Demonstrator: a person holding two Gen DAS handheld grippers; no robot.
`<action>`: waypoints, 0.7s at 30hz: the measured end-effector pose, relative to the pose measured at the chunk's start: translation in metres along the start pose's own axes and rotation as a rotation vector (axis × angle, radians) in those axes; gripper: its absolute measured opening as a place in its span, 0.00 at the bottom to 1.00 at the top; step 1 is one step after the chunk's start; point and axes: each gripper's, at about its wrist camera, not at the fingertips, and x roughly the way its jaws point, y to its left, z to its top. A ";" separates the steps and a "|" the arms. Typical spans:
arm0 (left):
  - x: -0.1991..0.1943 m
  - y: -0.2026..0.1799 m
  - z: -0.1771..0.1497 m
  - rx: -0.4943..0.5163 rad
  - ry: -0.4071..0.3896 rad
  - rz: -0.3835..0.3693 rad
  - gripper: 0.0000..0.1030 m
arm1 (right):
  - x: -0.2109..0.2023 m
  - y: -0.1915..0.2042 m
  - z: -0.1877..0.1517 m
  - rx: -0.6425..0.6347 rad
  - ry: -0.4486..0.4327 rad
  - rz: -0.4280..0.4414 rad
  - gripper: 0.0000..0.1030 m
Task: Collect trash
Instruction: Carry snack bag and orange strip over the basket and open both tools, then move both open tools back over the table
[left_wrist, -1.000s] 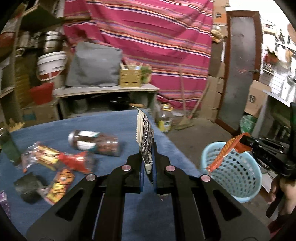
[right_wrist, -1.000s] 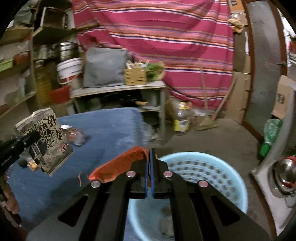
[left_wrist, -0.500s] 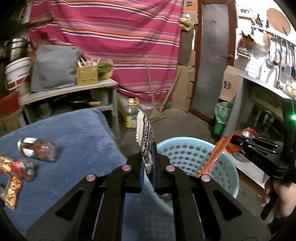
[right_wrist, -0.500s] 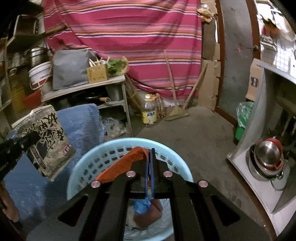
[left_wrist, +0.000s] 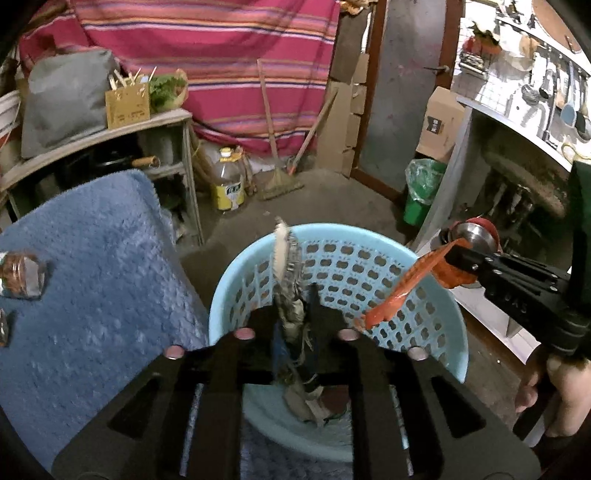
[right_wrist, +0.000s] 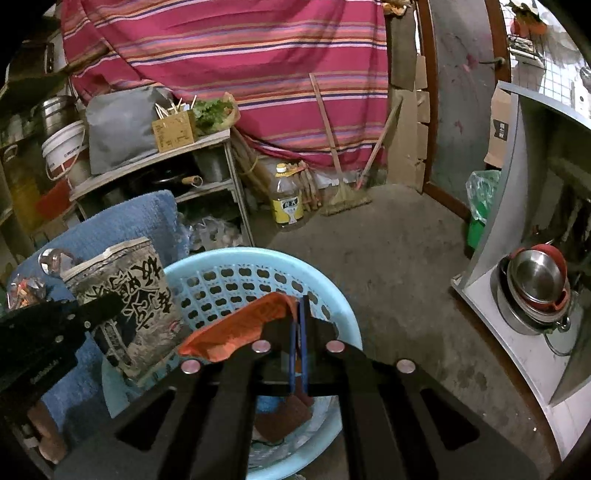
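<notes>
1. Hanging behind everything: striped pink cloth (left_wrist: 207, 48), over a concrete floor (right_wrist: 388, 236) with a broom (right_wrist: 343, 195) and an oil bottle (right_wrist: 288, 201) standing near it.
2. Sitting on the floor just beside the blue-towelled table (left_wrist: 92, 266): light-blue perforated basket (left_wrist: 369, 273), already holding some trash.
3. Opening above the basket: left hand-held gripper (left_wrist: 295, 325), with a black-and-white printed snack bag (right_wrist: 129, 295) between its fingers, pads no longer pressing it.
4. Staying closed over the basket rim: right hand-held gripper (right_wrist: 300, 332), pinching an orange wrapper (right_wrist: 240, 325).
</notes>
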 end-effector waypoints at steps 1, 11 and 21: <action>0.000 0.003 -0.001 -0.005 0.002 0.016 0.34 | 0.001 0.000 -0.001 -0.001 0.005 0.000 0.02; -0.039 0.045 -0.007 -0.064 -0.052 0.147 0.81 | 0.021 0.025 -0.006 -0.051 0.096 0.006 0.03; -0.098 0.098 -0.021 -0.106 -0.111 0.264 0.92 | 0.049 0.055 -0.017 -0.063 0.220 -0.037 0.64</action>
